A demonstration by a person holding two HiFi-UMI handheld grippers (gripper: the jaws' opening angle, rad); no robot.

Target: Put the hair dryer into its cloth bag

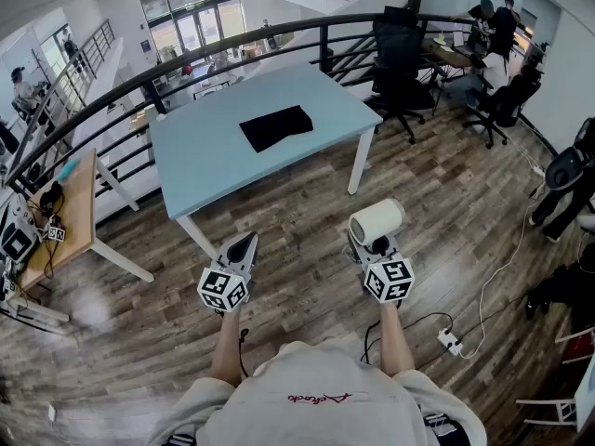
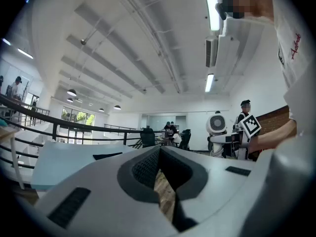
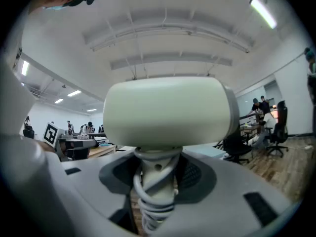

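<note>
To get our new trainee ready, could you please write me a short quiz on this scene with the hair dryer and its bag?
1. True or false: the left gripper has its jaws shut on nothing.
2. Where does the black cloth bag lie? A) on the wooden floor B) flat on the light blue table C) in the left gripper
3. Which part of the hair dryer does the right gripper clamp, and what is wound round that part?
Key: 1 true; 2 B; 3 the handle, with the cord wound round it.
</note>
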